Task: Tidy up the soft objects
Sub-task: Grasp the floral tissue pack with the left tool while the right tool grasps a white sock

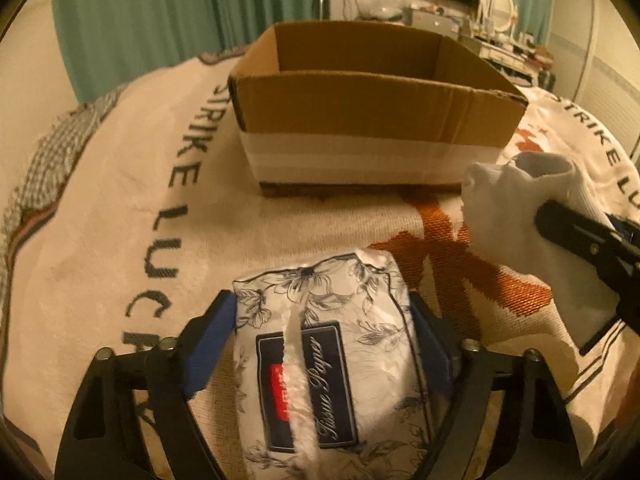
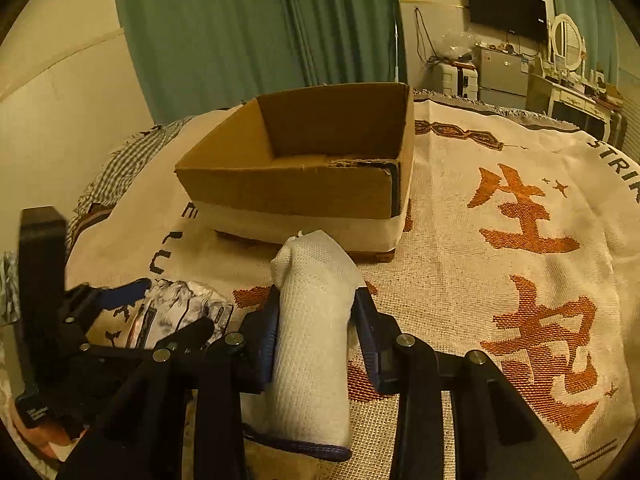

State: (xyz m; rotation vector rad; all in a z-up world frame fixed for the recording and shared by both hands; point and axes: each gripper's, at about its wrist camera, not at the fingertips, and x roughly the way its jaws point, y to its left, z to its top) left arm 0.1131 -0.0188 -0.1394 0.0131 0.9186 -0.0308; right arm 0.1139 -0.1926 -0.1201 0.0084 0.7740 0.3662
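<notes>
Left tongs clenched on tissue pack; right tongs grasping rolled white sock. Both held near side of open cardboard box, likely for dropping in.

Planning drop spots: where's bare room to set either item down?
Inside the cardboard box: the visible floor looks bare. The blanket right of the box is open, as is the strip between the box front and the tissue paper pack. Crowded near the left gripper and the right gripper with its white sock.
</notes>
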